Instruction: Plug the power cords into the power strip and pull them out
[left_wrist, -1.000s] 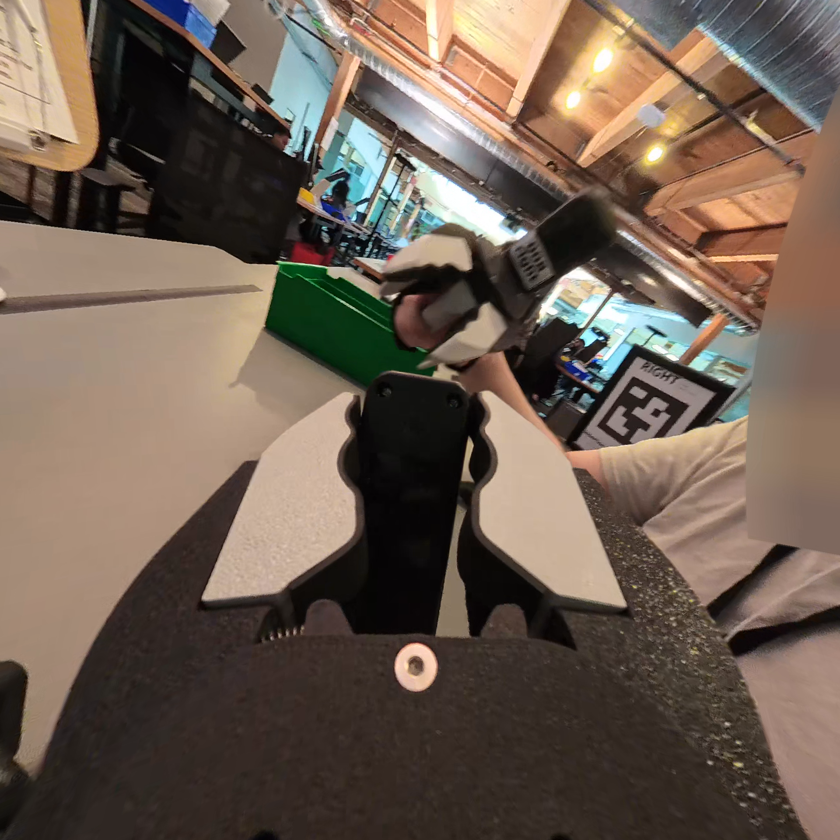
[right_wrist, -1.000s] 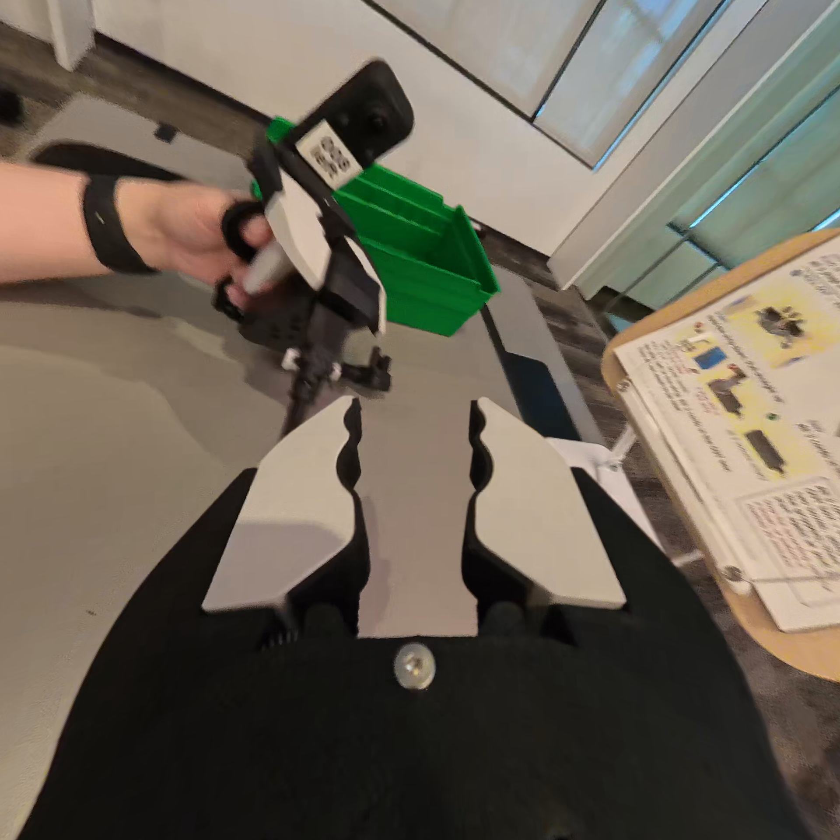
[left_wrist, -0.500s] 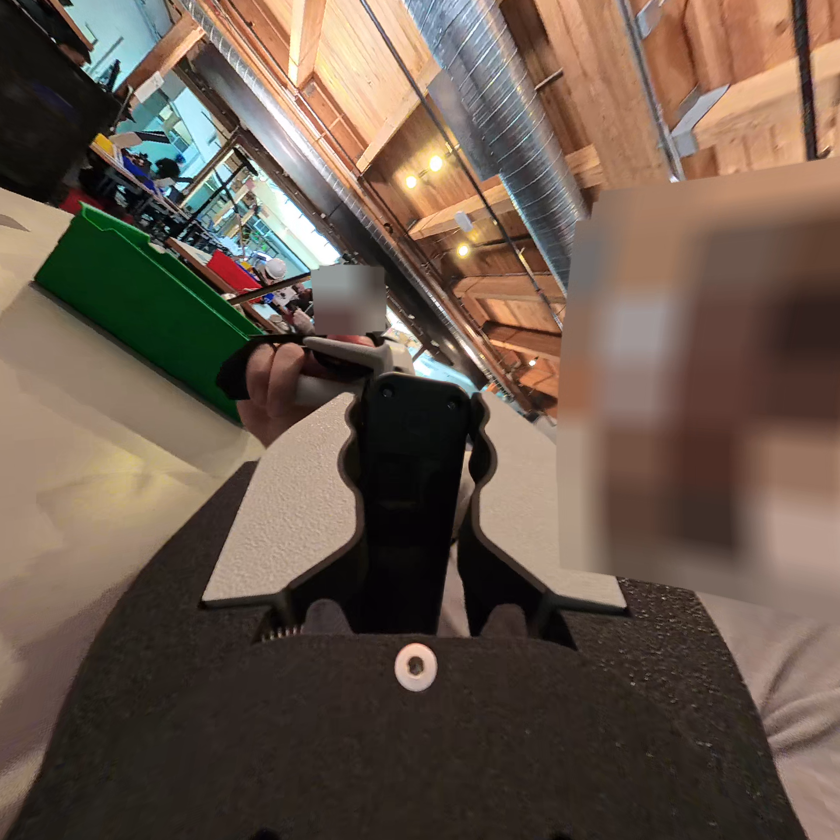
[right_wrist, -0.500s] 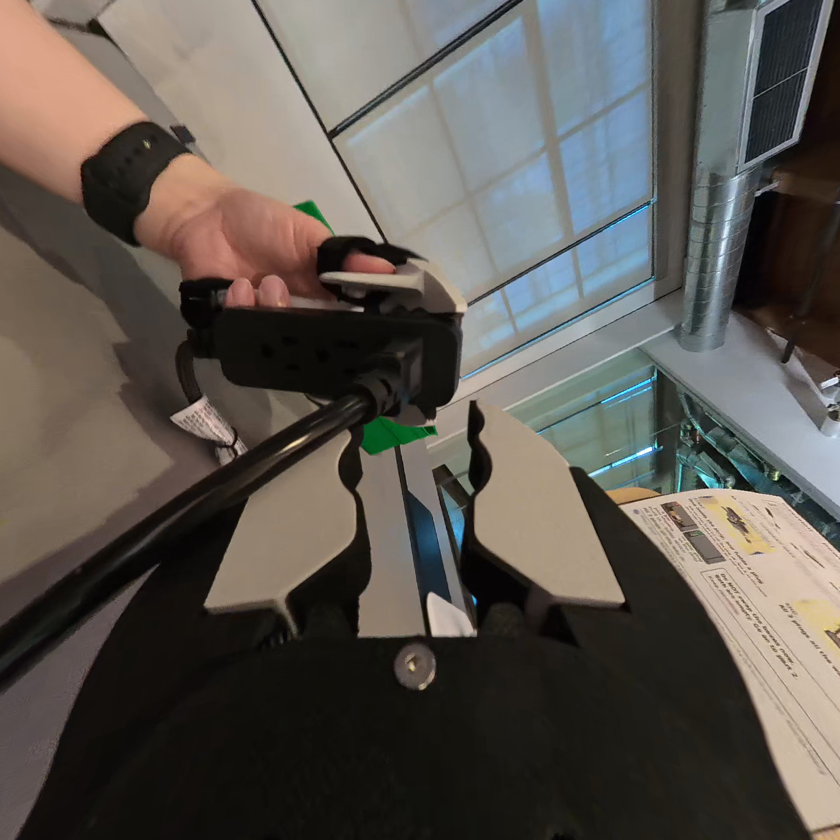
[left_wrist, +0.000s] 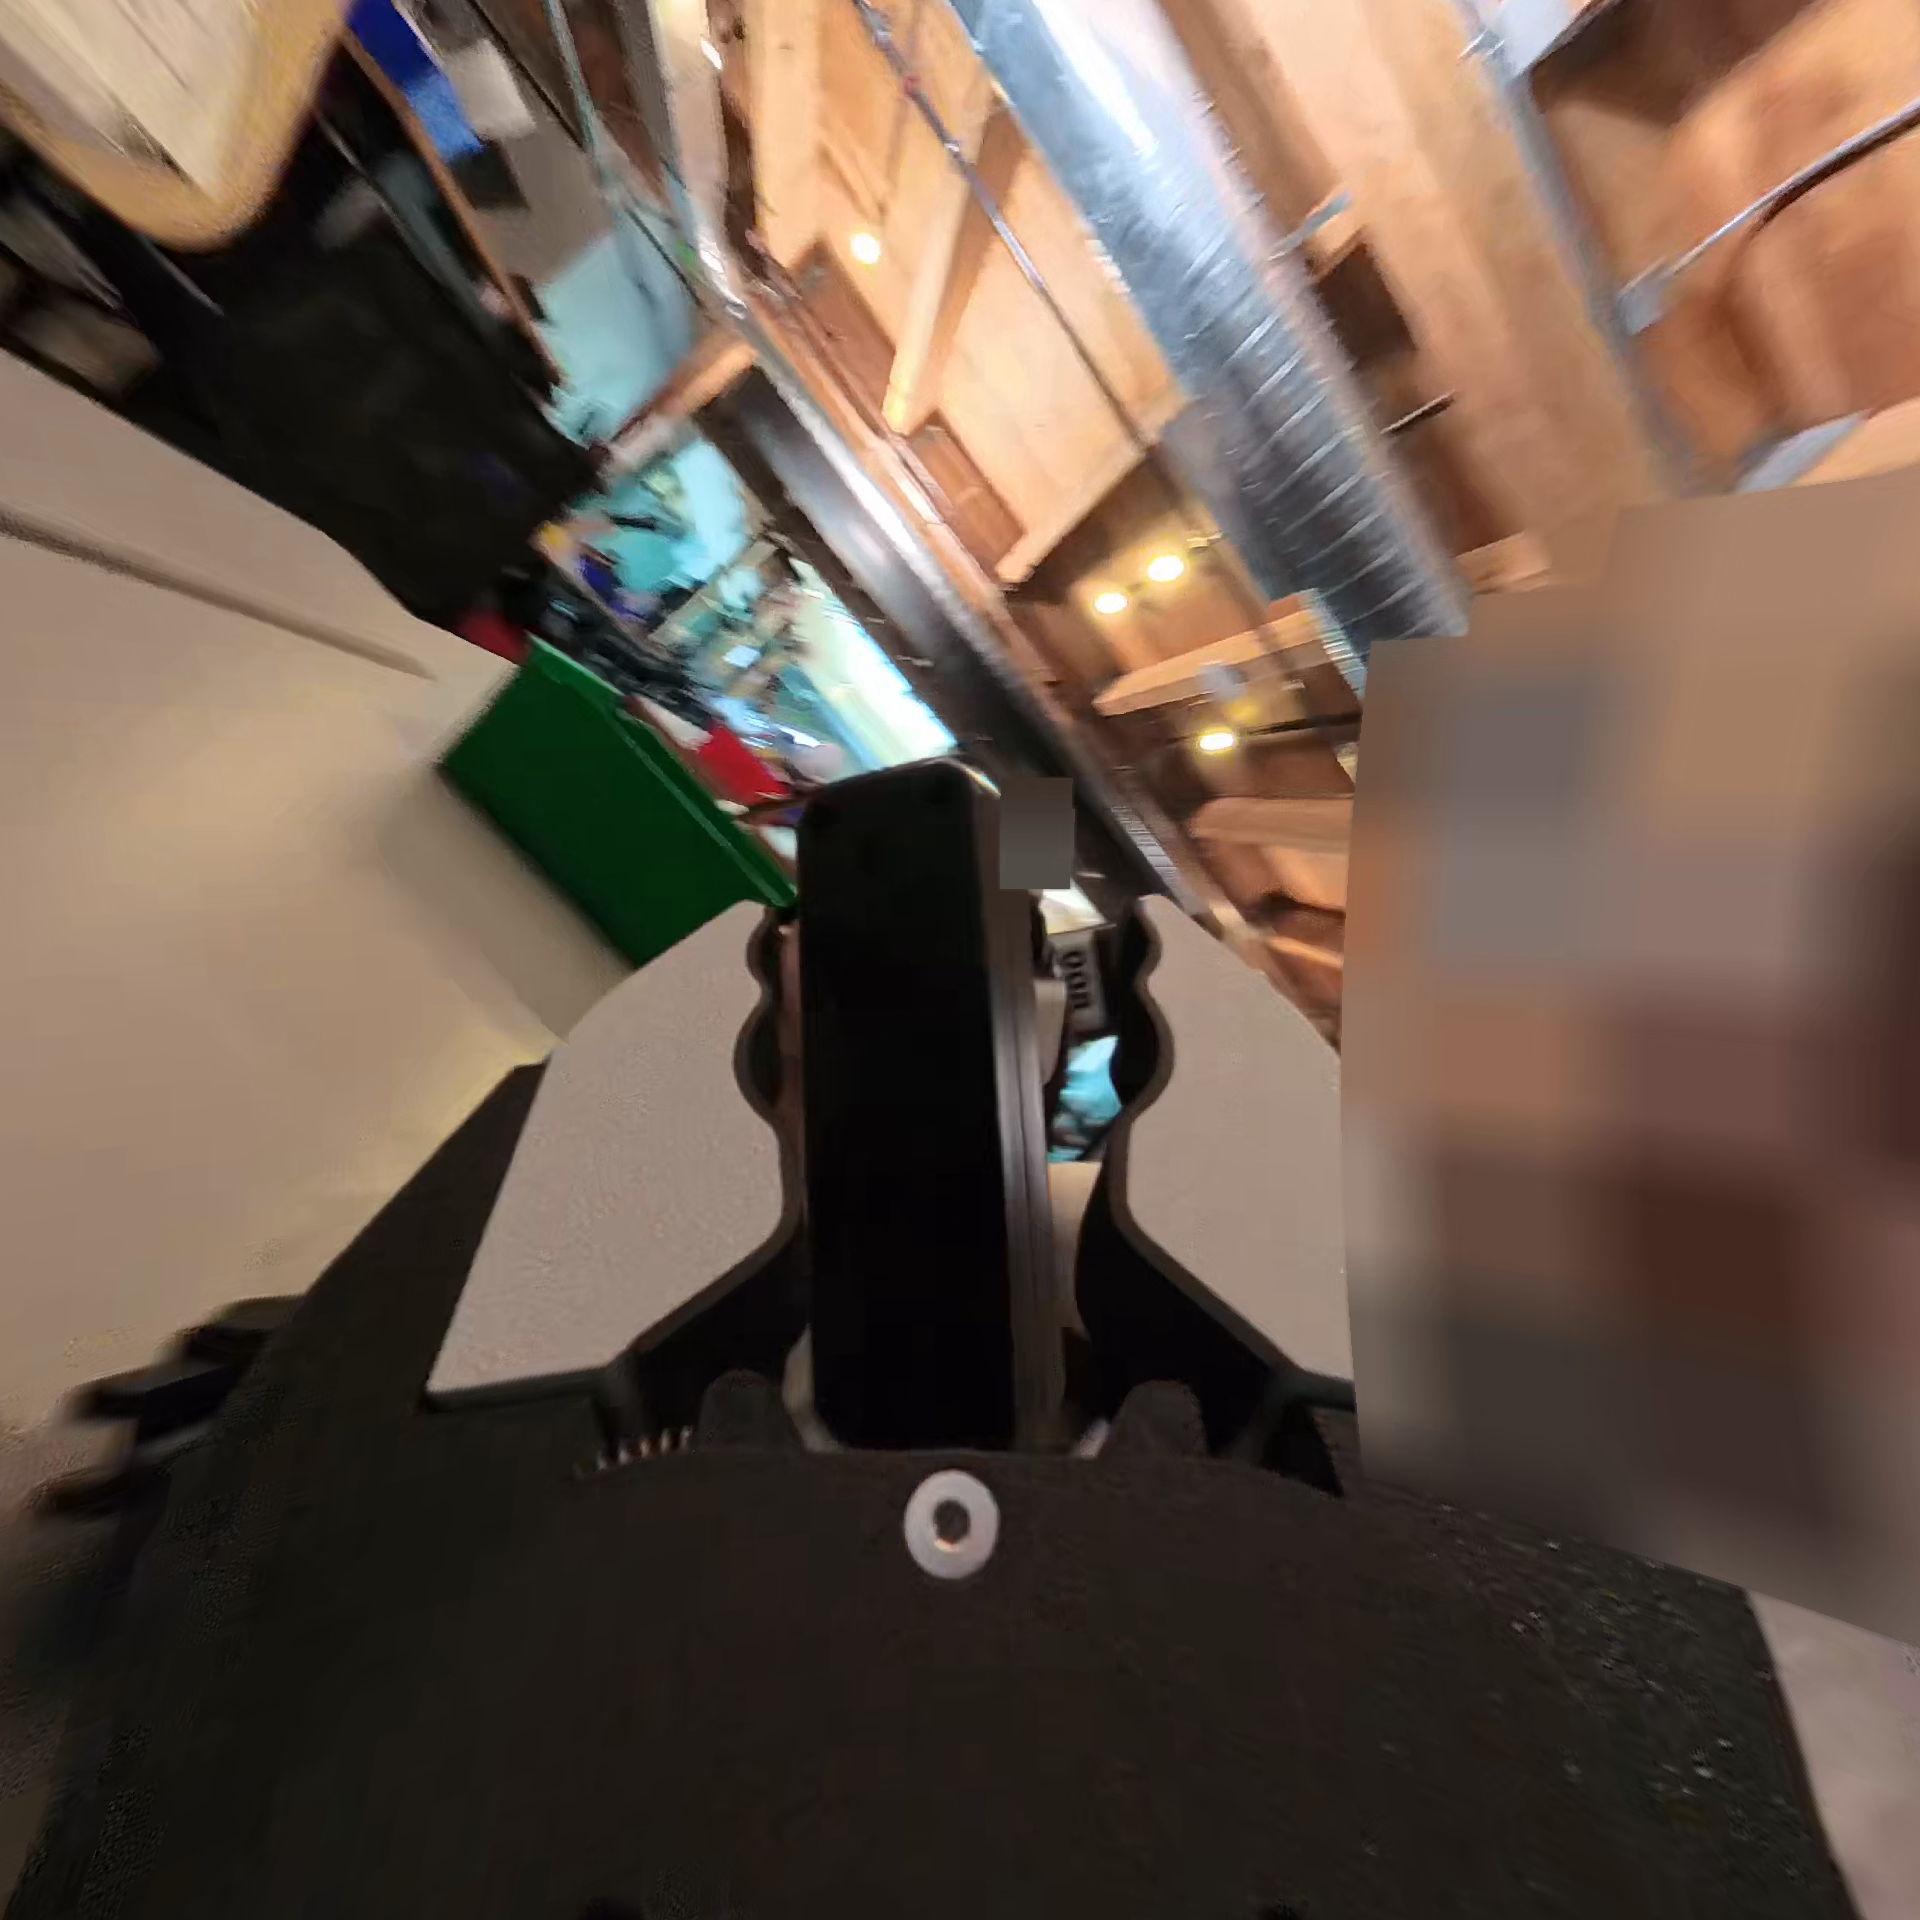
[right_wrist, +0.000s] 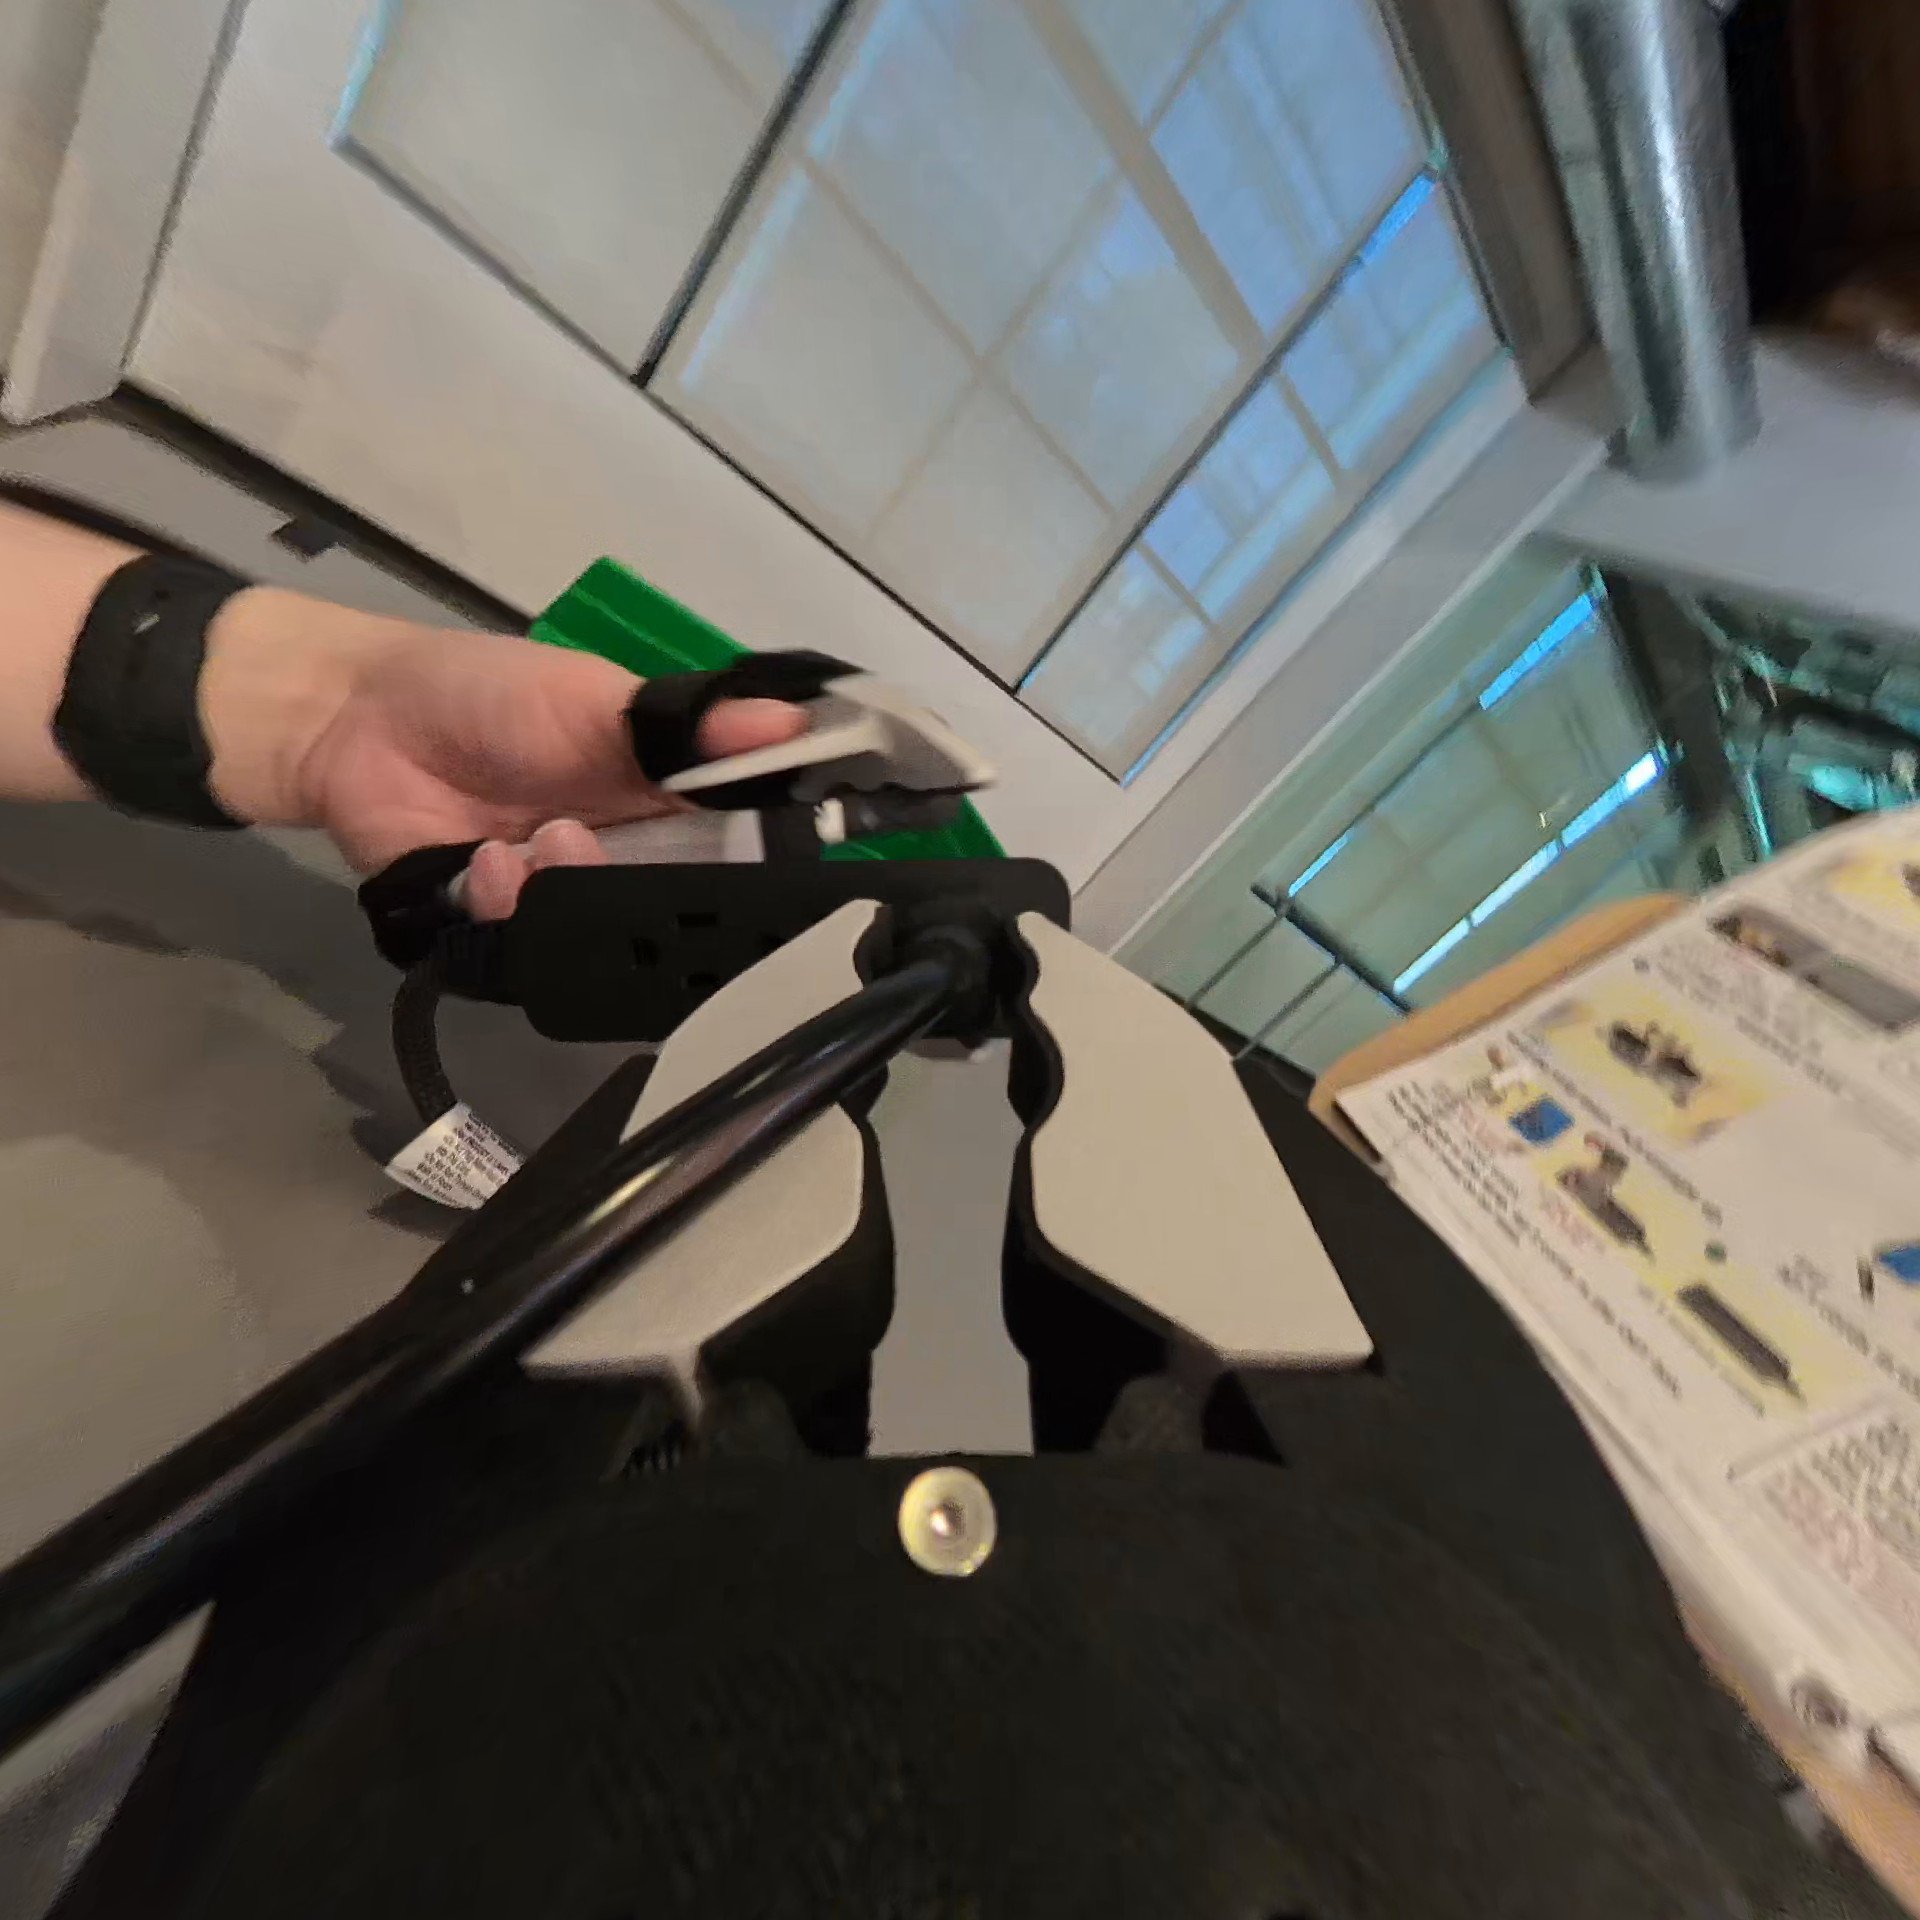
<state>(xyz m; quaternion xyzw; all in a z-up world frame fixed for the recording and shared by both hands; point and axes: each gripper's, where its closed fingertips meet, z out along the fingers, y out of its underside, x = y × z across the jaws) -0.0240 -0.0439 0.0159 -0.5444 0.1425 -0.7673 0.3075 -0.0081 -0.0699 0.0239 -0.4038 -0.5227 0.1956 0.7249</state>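
1. Left first: half a second ago the left gripper (left_wrist: 940, 1039) carried the strip (left_wrist: 909, 1122) tilted up toward the rafters. It is still raised off the desk (left_wrist: 208, 935), with the green bin (left_wrist: 603, 821) behind it near the desk's far edge.
2. Its jaws are clamped on the strip; the black body fills the gap and runs out past the tips.
3. Seen from the right side, the strip (right_wrist: 665, 945) lies level in the air, sockets facing the right gripper (right_wrist: 940, 956). One cord (right_wrist: 582, 1195) is plugged in at the strip's right end.
4. The change on the right: a moment ago that gripper hung short of the plug (right_wrist: 951, 977). Now its tips sit on either side of it.
5. Its jaws are partly apart, flanking the plug. I cannot tell whether they press it yet.
6. My read: the pull-out step is starting. The right needs to close on the plug, then draw straight back while the left holds firm.
7. A paper board (right_wrist: 1662, 1195) stands well to the right.
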